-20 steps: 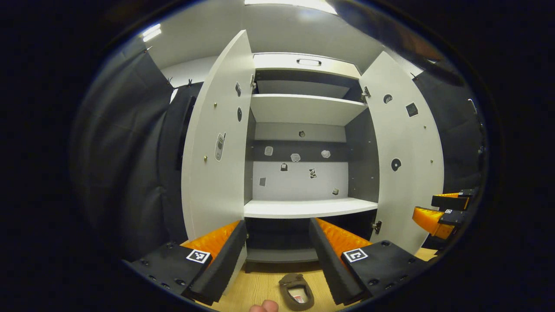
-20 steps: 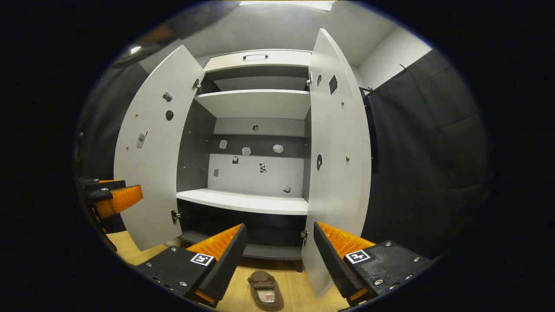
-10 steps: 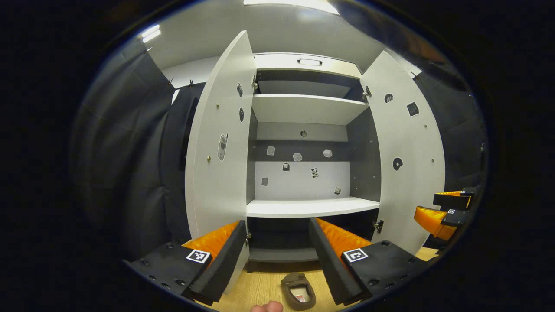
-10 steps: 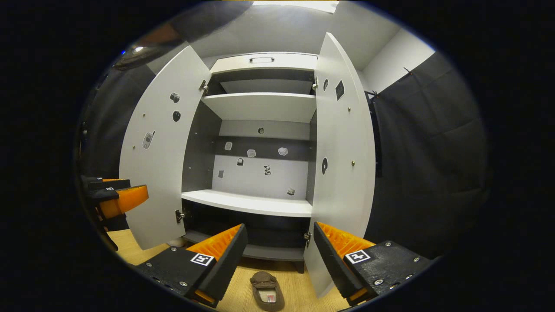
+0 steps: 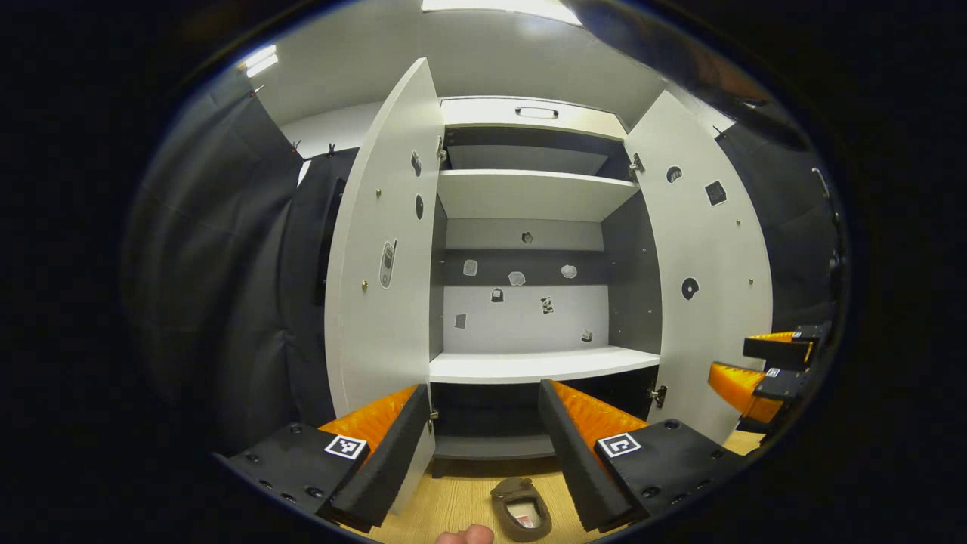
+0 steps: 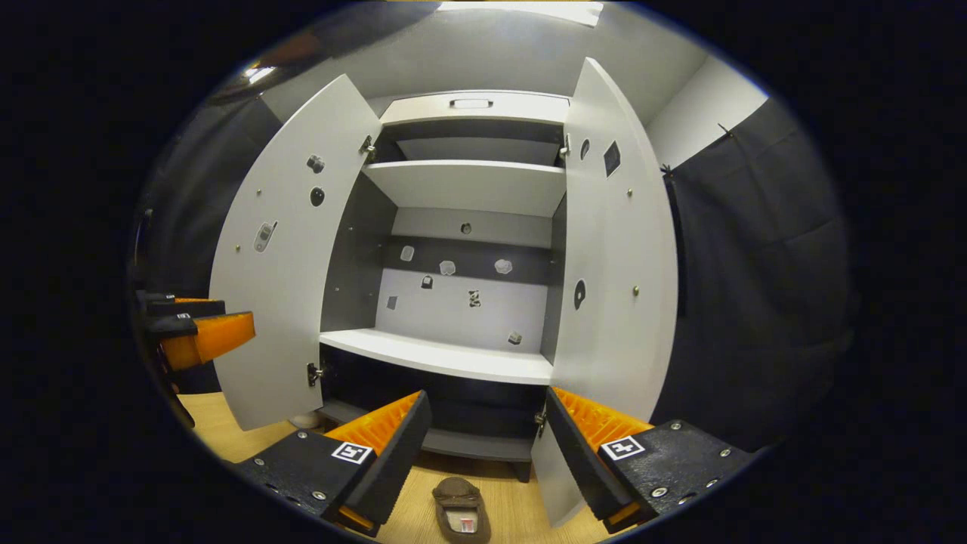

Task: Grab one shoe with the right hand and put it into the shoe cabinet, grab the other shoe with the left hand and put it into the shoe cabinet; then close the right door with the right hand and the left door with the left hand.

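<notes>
— Left gripper view: how do the fingers stand?
— Left gripper (image 5: pixel 483 446) spread wide, holding nothing; brown shoe (image 5: pixel 521 508) lies on the wooden floor (image 5: pixel 453 502) between them.
— And the other?
— Right gripper (image 6: pixel 483 446) likewise agape, empty, above a shoe (image 6: pixel 461 510). Shoe cabinet (image 6: pixel 468 227) has both doors open. No writing legible.

A recording booth staged as a home entryway: a white shoe cabinet (image 5: pixel 529 363) with both doors open stands on a wood-look floor (image 6: pixel 514 506), hemmed in by black cloth (image 6: pixel 755 287) clipped up as walls, under ceiling lights (image 5: pixel 498 6).
</notes>
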